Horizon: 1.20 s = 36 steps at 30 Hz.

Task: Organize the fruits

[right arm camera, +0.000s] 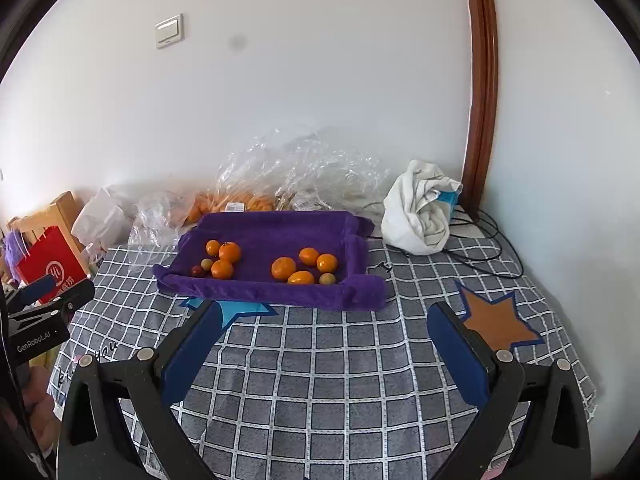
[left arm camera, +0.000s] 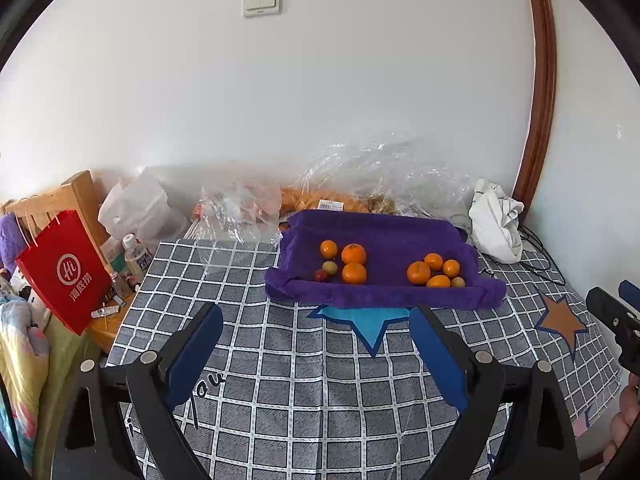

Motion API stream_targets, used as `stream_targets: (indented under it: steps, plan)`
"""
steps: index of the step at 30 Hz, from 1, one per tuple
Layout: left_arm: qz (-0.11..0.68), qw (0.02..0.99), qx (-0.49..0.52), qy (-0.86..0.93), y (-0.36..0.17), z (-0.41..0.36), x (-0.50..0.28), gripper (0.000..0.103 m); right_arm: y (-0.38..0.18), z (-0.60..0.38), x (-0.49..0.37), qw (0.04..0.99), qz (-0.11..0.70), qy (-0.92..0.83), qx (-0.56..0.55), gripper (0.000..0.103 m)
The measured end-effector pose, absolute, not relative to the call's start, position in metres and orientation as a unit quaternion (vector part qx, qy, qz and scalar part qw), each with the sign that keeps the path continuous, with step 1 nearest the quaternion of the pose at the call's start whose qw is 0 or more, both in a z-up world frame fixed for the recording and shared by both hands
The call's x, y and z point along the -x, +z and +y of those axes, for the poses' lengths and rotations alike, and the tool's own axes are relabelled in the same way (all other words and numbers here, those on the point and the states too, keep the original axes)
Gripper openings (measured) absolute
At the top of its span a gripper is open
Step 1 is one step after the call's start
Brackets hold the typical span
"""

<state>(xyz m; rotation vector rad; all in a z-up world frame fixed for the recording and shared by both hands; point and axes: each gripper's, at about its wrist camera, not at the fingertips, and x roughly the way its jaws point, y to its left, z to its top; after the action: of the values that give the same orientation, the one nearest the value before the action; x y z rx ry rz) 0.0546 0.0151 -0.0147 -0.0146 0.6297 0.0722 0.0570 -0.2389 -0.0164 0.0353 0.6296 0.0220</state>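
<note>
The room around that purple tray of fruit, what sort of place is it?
Probably a lived-in bedroom or small home room: the purple tray sits on a checked cloth with star patches, a red shopping bag stands beside it, and a light switch is on the wall.

Red paper bag (left arm camera: 66,270) left of checked cloth (left arm camera: 304,384); white bundle (left arm camera: 496,220) far right; light switch (left arm camera: 262,1) on wall.
</note>
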Motion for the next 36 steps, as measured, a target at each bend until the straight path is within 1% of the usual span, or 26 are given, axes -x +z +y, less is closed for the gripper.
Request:
stream_targets:
  steps: [11,36]
  plan:
    - [0.281,0.959,0.01,0.031,0.004,0.008,-0.03,0.096,0.001,-0.242,-0.031,0.957,0.29,0.007,-0.015,0.102]
    - [0.288,0.957,0.005,0.039,-0.002,0.001,-0.026,0.097,-0.005,-0.245,-0.029,0.956,0.294,0.005,-0.017,0.102]
